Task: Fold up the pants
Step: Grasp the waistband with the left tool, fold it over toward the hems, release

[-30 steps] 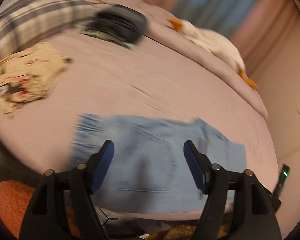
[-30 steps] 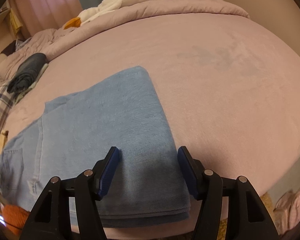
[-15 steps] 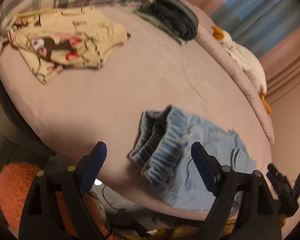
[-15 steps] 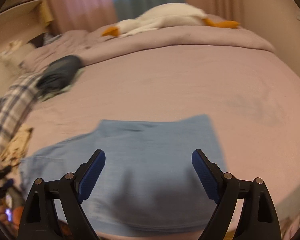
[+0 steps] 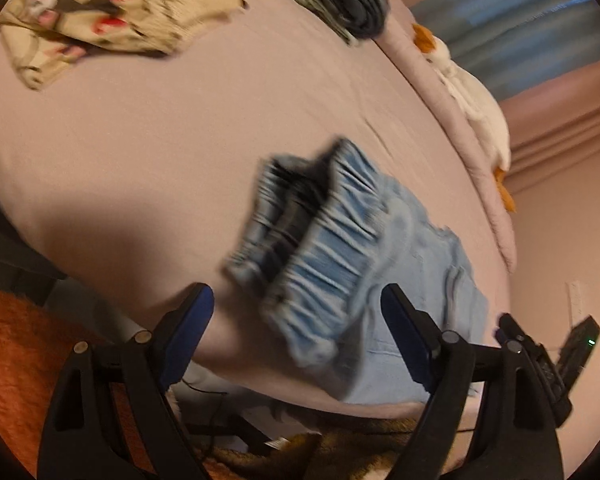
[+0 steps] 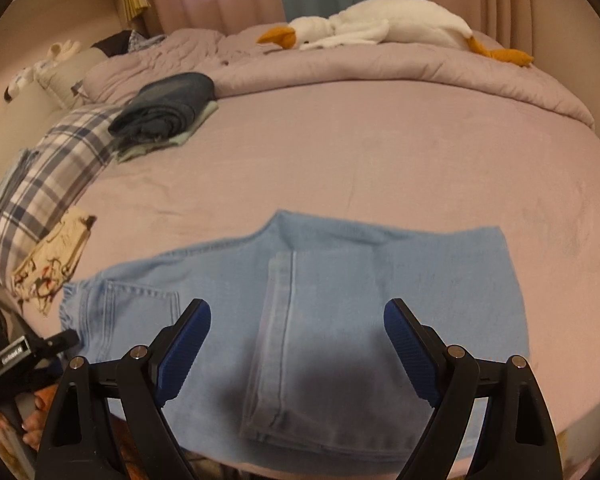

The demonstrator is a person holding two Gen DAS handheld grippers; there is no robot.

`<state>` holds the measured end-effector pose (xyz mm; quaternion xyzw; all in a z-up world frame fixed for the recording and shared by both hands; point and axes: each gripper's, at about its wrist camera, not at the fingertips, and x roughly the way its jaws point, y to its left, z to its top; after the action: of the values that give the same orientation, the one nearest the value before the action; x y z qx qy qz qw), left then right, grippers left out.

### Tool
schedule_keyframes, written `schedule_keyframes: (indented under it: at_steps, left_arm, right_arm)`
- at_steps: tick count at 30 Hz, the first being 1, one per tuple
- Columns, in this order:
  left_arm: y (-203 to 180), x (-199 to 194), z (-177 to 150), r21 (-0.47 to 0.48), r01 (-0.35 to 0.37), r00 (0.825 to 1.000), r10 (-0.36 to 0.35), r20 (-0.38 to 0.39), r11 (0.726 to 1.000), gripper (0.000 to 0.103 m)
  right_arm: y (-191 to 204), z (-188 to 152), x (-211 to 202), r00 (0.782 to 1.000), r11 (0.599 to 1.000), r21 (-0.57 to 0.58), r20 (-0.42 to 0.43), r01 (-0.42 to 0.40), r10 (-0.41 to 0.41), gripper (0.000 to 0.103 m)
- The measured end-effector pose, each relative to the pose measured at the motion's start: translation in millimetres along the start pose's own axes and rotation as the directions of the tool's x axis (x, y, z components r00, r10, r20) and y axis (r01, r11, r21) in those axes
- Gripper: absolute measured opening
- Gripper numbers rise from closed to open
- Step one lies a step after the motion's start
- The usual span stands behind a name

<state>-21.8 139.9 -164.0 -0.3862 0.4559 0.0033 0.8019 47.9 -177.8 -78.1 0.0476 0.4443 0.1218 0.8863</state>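
Pants (image 6: 320, 300) lie lengthwise left-right along the bed's (image 6: 380, 152) near edge. Left gripper (image 5: 296, 320) nearest waistband (image 5: 316, 264); right gripper (image 6: 298, 336) over the folded legs. Both jaws spread, empty.

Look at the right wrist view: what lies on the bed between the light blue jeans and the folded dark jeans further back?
Nothing. Between the light blue jeans and the folded dark jeans, the right wrist view shows only bare mauve bedsheet.

the pants' (image 6: 340, 304) near hem is hidden behind the right gripper's fingers (image 6: 184, 336), and their waistband (image 5: 320, 256) is motion-blurred.
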Motion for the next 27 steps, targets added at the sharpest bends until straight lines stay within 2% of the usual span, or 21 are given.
schedule_keyframes:
  at_steps: [2,5,8,10,14,17,19,23,27]
  left_arm:
    - [-4,7,-3,0.005,0.024,1.000,-0.024,-0.010,1.000,0.084]
    - [-13,11,-5,0.032,0.001,1.000,-0.002,0.018,0.999,0.082]
    - [-13,15,-3,0.009,-0.006,0.999,0.006,0.039,1.000,0.078]
    - [-12,17,0,0.002,-0.016,0.999,0.016,0.052,1.000,0.066]
    - [-12,18,2,-0.005,-0.037,0.996,0.037,0.078,0.999,0.056]
    - [-27,16,0,0.046,-0.122,0.990,0.118,0.077,0.992,0.045]
    - [-42,7,-2,0.093,-0.149,0.984,0.138,0.116,0.984,0.037]
    - [-80,-12,-6,0.181,-0.171,0.970,0.134,0.201,0.968,0.033]
    - [-116,-20,-11,0.277,-0.207,0.959,0.138,0.248,0.938,0.032]
  right_arm:
    - [-1,-3,0,1.000,1.000,0.010,-0.010,0.003,-0.003,0.088]
    - [-4,-5,0,1.000,0.999,0.032,-0.020,-0.008,0.008,0.088]
    - [-7,-6,0,1.000,0.999,0.046,-0.022,-0.011,0.012,0.088]
    - [-9,-8,1,1.000,0.999,0.051,-0.026,-0.014,0.015,0.088]
    - [-13,-13,6,0.998,0.997,0.071,-0.049,-0.025,0.029,0.088]
    - [-18,-15,8,0.997,0.995,0.090,-0.069,-0.037,0.043,0.088]
    - [-21,-17,7,0.996,0.994,0.103,-0.067,-0.047,0.054,0.088]
    - [-29,-19,0,0.997,0.992,0.116,-0.052,-0.048,0.054,0.088]
    - [-43,-19,-10,0.999,0.987,0.155,-0.023,-0.038,0.042,0.088]
